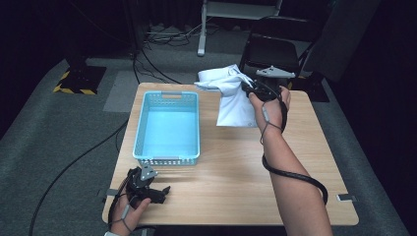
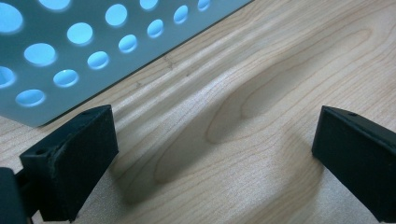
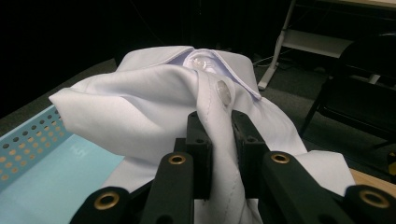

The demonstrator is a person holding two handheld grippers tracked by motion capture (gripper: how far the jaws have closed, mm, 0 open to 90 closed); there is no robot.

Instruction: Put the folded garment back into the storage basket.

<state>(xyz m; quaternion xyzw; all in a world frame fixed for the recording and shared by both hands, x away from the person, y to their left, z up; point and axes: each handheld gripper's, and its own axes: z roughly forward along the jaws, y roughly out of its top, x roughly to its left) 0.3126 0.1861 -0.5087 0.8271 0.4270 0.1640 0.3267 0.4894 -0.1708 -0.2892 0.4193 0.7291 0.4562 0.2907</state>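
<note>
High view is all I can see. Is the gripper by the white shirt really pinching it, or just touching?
Observer: Pinching. In the right gripper view the right gripper has its jaws shut on a fold of the white shirt, just below a clear button.
Operator: Which bit of the shirt is that?
Observer: The button strip at the front, close under the collar.
Operator: And the other gripper, is it holding anything?
Observer: No. In the left gripper view the left gripper is open, with bare wooden table between its jaws.
Operator: Is it near the basket?
Observer: Yes, the blue basket and its holed wall stand just beyond the jaw at that view's left.
</note>
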